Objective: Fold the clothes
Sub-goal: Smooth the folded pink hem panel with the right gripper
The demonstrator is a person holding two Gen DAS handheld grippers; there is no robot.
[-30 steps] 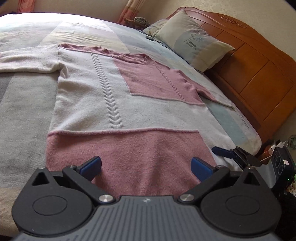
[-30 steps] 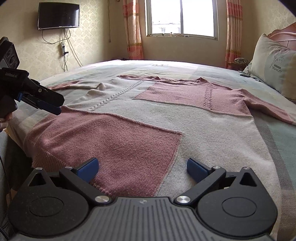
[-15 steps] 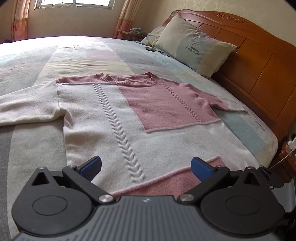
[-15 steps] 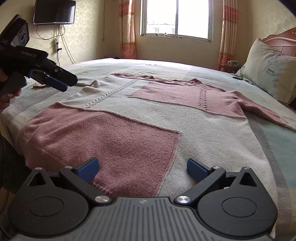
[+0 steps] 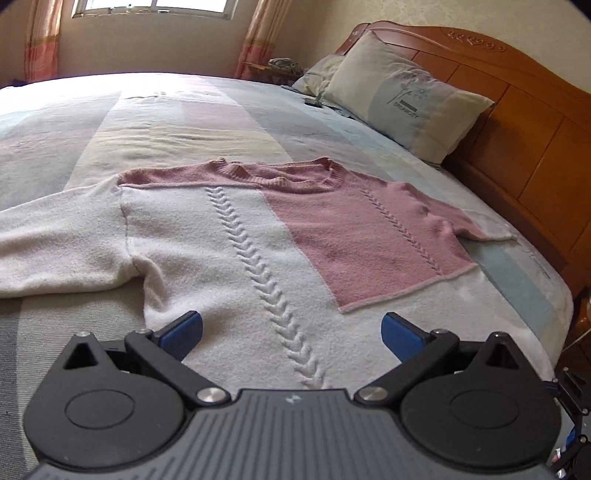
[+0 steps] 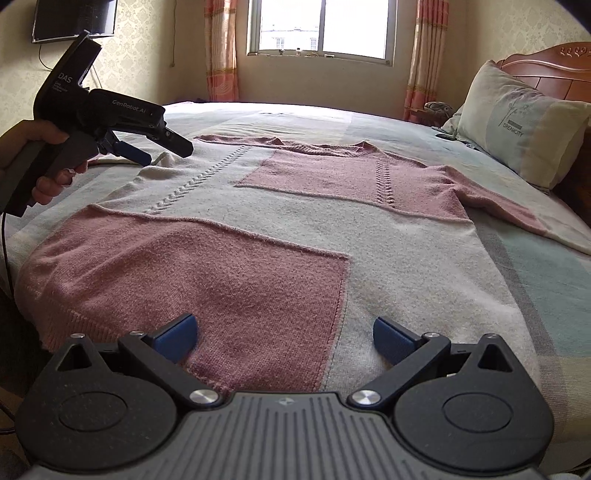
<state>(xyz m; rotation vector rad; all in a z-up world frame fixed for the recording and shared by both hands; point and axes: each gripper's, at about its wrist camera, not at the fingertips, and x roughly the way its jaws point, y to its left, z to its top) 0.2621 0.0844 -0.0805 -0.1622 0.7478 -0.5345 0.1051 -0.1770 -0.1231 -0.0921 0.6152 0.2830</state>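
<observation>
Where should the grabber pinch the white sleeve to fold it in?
Probably near the cuff end of the white sleeve, coming from above at the bed's left side. It lies flat and stretched outward from the sweater, so its far end swings in easiest.

Both wrist views low over bed, sharing sweater.

You face a bedroom with pale patterned wallpaper. Daylight comes through the window straight ahead, flanked by striped orange curtains. A carved wooden headboard stands on your right, with a pillow leaning on it. A dark television hangs on the wall, high to your left.
</observation>
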